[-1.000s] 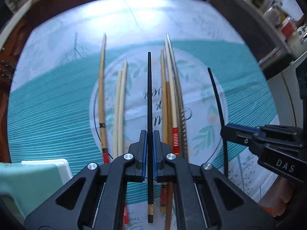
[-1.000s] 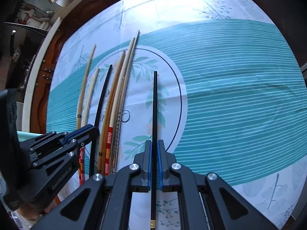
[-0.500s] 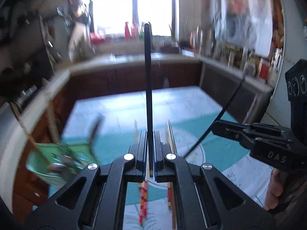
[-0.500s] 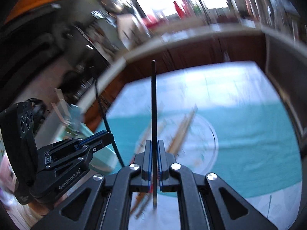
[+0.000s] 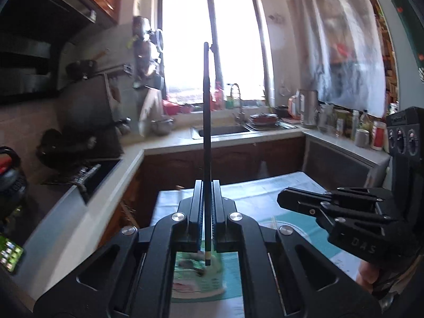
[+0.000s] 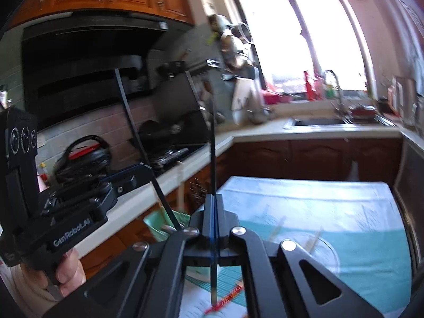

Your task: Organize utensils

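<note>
— Holding anything in your left gripper (image 5: 206, 212)?
— Yes, one black chopstick (image 5: 206, 132) pinched upright above the table (image 5: 265, 188); my right gripper (image 6: 213, 212) clamps its twin (image 6: 212, 145) likewise.

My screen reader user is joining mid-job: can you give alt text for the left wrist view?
The left gripper is shut on a black chopstick that points straight up at a bright kitchen window. The right gripper sits at right above the teal tablecloth.

Both grippers are matte black with silver screws; blue-edged fingers (image 5: 198, 212); white "GenRobot.AI" and "DAS" lettering.
</note>
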A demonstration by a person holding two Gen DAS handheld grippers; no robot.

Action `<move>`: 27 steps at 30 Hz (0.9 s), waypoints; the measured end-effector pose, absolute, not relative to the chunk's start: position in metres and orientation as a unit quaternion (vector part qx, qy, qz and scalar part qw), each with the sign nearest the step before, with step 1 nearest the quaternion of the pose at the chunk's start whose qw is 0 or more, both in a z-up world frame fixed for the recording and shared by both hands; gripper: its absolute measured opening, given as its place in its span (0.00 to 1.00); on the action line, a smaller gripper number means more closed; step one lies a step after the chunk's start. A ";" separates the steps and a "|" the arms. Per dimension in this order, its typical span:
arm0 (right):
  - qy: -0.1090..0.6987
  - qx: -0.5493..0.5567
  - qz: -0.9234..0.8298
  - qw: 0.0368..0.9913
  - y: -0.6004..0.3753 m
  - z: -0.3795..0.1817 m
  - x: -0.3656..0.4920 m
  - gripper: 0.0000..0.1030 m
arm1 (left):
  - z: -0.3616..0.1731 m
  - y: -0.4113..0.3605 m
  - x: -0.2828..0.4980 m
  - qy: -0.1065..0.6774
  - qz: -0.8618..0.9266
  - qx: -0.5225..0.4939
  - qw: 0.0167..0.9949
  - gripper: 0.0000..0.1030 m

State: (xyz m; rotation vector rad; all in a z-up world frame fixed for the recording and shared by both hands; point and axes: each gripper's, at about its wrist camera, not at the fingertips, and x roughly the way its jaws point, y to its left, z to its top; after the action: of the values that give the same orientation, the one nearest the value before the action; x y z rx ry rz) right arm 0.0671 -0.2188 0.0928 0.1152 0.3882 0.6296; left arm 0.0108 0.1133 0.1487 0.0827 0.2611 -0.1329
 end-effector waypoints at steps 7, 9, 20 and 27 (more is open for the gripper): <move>0.173 0.026 0.348 0.921 -0.164 0.117 0.063 0.00 | 0.145 0.186 0.043 0.135 -0.031 0.014 0.990 0.03; 0.177 0.025 0.356 0.917 -0.156 0.115 0.064 0.00 | 0.131 0.201 0.061 0.149 -0.030 0.004 0.988 0.03; 0.301 0.019 0.371 0.878 -0.143 0.050 0.087 0.00 | 0.051 0.229 0.132 0.220 -0.042 -0.017 0.974 0.02; 0.372 0.014 0.376 0.849 -0.140 0.016 0.090 0.00 | 0.030 0.211 0.130 0.225 -0.051 0.000 0.973 0.03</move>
State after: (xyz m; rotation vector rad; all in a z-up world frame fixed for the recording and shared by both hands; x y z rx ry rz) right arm 0.0904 -0.1404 0.0158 0.0303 0.7833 0.7922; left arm 0.1301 0.2114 0.0301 0.0004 0.4541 -0.1034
